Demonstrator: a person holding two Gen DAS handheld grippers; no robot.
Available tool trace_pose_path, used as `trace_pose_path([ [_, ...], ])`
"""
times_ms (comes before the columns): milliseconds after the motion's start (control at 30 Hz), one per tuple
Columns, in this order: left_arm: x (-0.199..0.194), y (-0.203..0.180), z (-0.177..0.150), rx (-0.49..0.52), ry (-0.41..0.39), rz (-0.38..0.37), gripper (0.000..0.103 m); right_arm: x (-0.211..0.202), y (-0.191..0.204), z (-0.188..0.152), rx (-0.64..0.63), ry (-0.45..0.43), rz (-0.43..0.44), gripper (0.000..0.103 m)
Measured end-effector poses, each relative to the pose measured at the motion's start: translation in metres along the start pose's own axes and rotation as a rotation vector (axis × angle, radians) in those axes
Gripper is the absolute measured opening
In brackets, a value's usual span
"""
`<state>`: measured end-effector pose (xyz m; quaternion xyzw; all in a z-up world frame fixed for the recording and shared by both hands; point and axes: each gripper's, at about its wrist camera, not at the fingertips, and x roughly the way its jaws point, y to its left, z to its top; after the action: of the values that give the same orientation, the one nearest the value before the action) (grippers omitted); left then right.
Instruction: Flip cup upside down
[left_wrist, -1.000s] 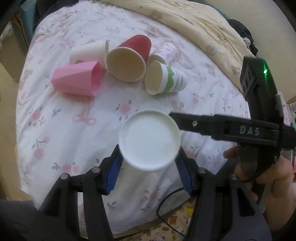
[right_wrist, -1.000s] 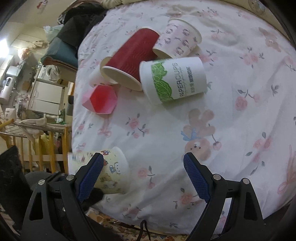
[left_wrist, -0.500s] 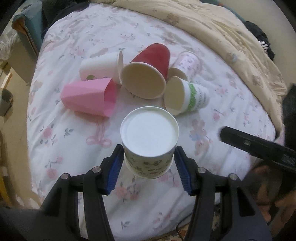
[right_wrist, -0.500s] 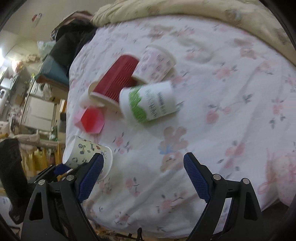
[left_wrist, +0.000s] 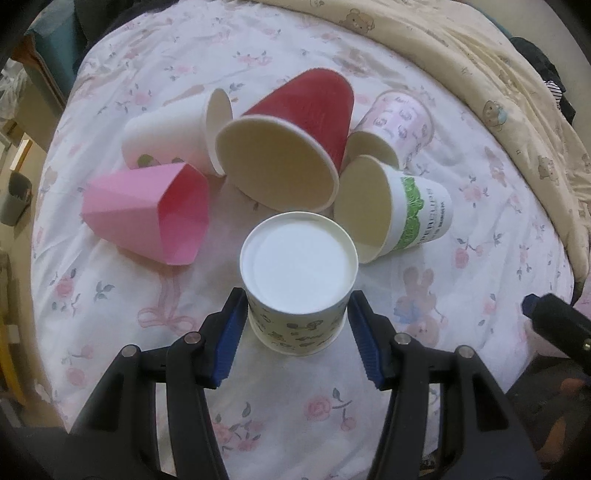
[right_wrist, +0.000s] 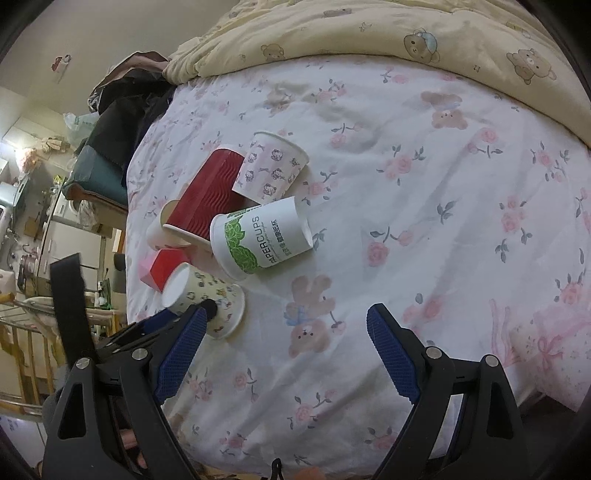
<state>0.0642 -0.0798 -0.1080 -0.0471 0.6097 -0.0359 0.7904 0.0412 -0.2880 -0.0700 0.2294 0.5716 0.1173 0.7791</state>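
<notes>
Left gripper (left_wrist: 298, 341): nearest the left wrist camera, its blue-padded fingers (left_wrist: 229, 341) pinch the patterned cup (left_wrist: 298, 284) from both sides.
Patterned cup: upside down, white base facing up, its rim at or just above the bed sheet (left_wrist: 110, 314); contact with the sheet cannot be told. The right wrist view shows it tilted at the near left edge of the bed.
Right gripper (right_wrist: 282, 356): fingers spread wide with only sheet between them, well to the right of the held cup.
Bed sheet: white with pink roses, bows and rabbit figures, lightly wrinkled, covering the whole bed.
Cup cluster: just beyond the held cup lie a pink faceted cup (left_wrist: 147, 218), a white cup (left_wrist: 173, 138), a red ribbed cup (left_wrist: 295, 136), a green-printed cup (left_wrist: 399, 210) and a pink-print cup (left_wrist: 395, 125), all on their sides and crowded together.
Quilt (right_wrist: 369, 33): cream with bear prints, bunched along the far side of the bed.
Room: in the right wrist view, dark clothing (right_wrist: 125, 110) is heaped at the far left corner of the bed; beyond it are cabinets, clutter and a beige wall.
</notes>
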Motion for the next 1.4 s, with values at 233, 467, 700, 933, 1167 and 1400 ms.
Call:
trace_pose_path([
  [233,0.003,-0.001,0.0,0.008,0.009,-0.001,0.055,0.001,0.0,0.0,0.005,0.007,0.0,0.093],
  [467,0.005,-0.003,0.0,0.028,0.013,0.044,0.087,0.003,0.002,0.001,0.002,0.014,0.0,0.093],
  [700,-0.001,-0.001,-0.001,0.036,0.004,0.062,0.089,0.003,0.003,0.001,0.001,0.012,-0.001,0.093],
  [933,-0.03,-0.001,-0.011,0.057,-0.019,0.034,0.089,0.002,0.012,0.001,-0.028,0.0,0.003,0.093],
  [1167,-0.091,0.011,-0.032,0.065,-0.171,0.071,0.089,-0.009,0.025,-0.004,-0.09,-0.055,0.007,0.095],
  [1400,-0.13,0.048,-0.056,-0.009,-0.29,0.081,0.089,-0.023,0.042,-0.018,-0.186,-0.109,-0.007,0.098],
])
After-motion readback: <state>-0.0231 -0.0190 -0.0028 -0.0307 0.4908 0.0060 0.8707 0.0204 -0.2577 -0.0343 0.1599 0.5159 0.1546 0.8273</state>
